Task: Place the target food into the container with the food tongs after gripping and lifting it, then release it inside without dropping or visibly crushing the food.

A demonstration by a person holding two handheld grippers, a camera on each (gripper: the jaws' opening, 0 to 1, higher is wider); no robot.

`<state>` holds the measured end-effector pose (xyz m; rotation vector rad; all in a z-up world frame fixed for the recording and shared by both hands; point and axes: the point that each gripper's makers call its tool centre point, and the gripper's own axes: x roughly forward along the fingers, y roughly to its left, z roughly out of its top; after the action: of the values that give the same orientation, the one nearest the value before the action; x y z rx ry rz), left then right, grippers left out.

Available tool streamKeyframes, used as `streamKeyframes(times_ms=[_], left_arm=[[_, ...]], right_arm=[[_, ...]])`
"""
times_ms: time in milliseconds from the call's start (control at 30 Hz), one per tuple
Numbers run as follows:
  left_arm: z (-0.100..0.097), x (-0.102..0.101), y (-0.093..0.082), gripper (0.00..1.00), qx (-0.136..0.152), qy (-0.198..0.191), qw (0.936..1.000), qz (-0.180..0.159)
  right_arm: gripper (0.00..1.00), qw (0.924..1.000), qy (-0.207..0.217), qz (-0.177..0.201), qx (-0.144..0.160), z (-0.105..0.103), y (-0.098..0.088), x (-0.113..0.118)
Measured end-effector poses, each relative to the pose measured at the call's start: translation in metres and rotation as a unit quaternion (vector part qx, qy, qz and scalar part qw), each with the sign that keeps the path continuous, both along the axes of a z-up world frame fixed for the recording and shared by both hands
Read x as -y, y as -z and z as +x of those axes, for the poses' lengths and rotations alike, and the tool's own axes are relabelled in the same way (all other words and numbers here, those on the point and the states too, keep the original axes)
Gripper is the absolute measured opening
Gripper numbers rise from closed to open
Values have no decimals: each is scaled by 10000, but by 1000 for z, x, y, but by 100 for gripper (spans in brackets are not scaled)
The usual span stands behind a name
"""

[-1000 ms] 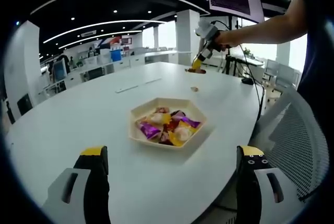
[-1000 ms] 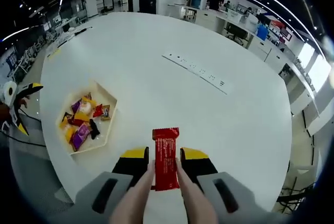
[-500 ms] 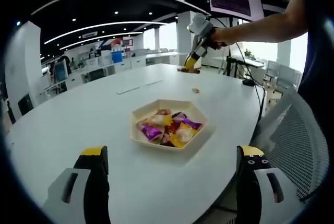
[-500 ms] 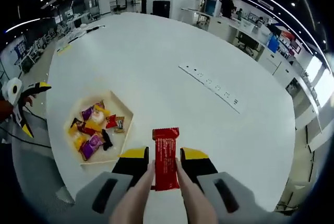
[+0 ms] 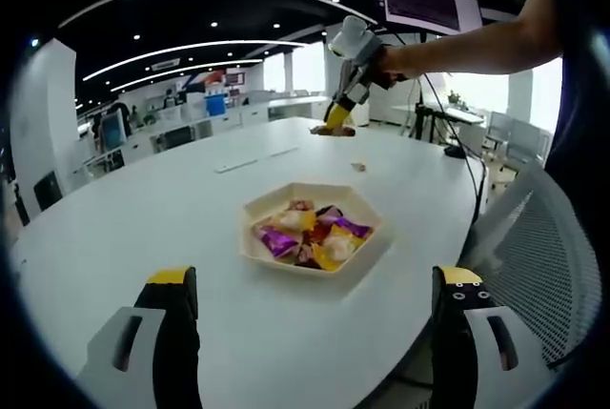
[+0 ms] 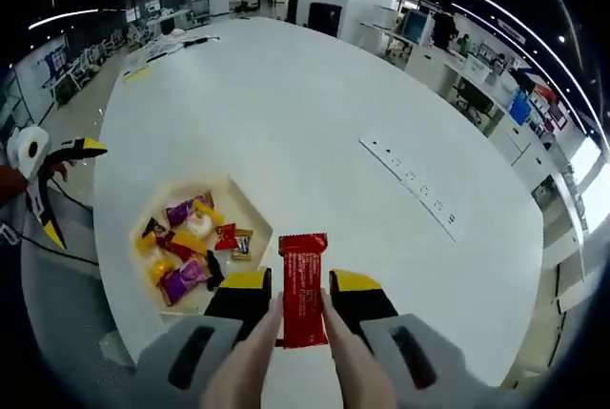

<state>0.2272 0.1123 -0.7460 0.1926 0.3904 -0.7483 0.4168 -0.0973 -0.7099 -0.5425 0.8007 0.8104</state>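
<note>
While the right gripper [image 6: 301, 296] clamps wooden tongs [image 6: 286, 352] around a red rectangular snack packet [image 6: 303, 287], beige hexagonal tray [image 6: 250, 220] of wrapped sweets at 10 o'clock, left gripper [image 5: 319, 287] wide open, empty

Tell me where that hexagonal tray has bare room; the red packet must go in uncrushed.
The tray is crowded: wrapped candies cover most of its floor. Bare strips run along its rim. The white table around it is open.

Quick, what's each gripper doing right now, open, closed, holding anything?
Left gripper: open, holding nothing.
Right gripper: closed on the red snack packet, held above the white table.
</note>
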Motion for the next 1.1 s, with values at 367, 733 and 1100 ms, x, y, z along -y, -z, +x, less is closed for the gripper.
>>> streamKeyframes(times_ms=[367, 733, 1100], left_arm=[[0, 0, -1, 100, 6, -7, 10000, -13], [0, 0, -4, 100, 21, -21, 10000, -27], [3, 4, -43, 100, 145, -374, 9956, -842]], right_arm=[[23, 9993, -345, 133, 22, -7, -9, -45], [24, 9976, -593, 330, -124, -18, -14, -77], [24, 9970, -719, 278, -17, -21, -21, -89]])
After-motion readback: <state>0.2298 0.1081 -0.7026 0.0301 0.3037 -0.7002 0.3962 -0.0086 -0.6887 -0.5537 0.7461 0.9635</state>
